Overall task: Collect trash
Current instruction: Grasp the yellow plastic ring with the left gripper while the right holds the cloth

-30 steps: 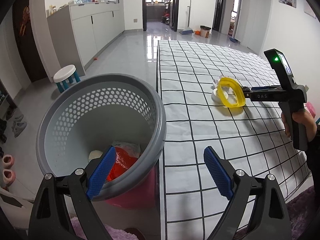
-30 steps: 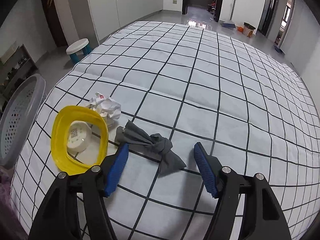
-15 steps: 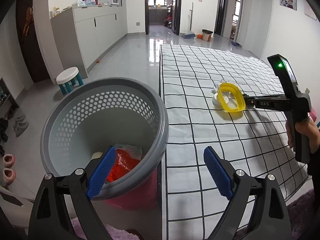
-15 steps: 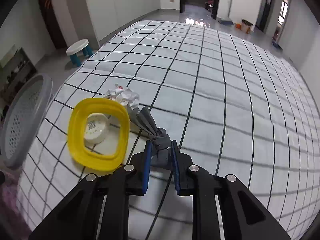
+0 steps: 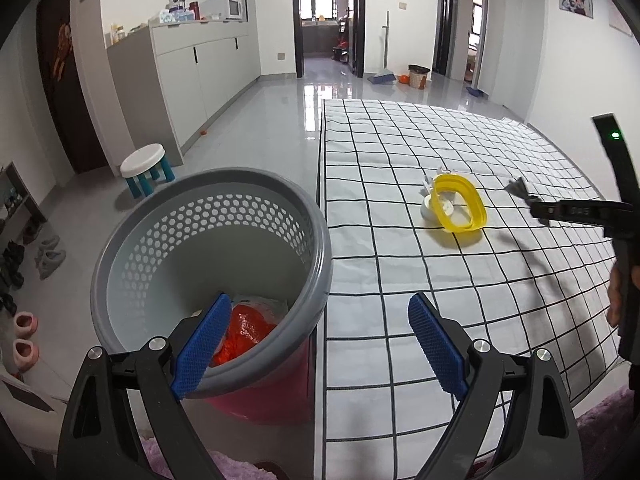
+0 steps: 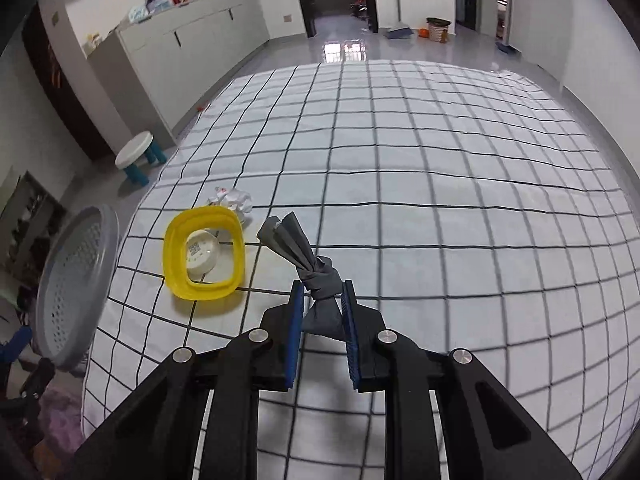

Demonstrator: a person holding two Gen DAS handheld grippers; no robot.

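Observation:
My right gripper [image 6: 320, 296] is shut on a knotted grey wrapper [image 6: 304, 256] and holds it above the checked sheet [image 6: 440, 208]. The wrapper also shows in the left wrist view [image 5: 520, 192]. A yellow plastic ring [image 6: 204, 256] lies on the sheet around a white round lid [image 6: 202, 256], with a crumpled white paper [image 6: 234, 202] behind it. My left gripper [image 5: 316, 340] is open and empty over the rim of a grey perforated basket [image 5: 212, 264], which holds red and white trash [image 5: 244, 328].
The basket stands on a pink bin [image 5: 272, 392] at the bed's left edge. A white and blue stool [image 5: 146, 168] stands on the tiled floor by grey cabinets [image 5: 192, 72]. Shoes [image 5: 24, 332] lie at far left.
My right gripper closed on the grey wrapper, then lifted it off the sheet and drew back to the right. My left gripper stayed open by the basket.

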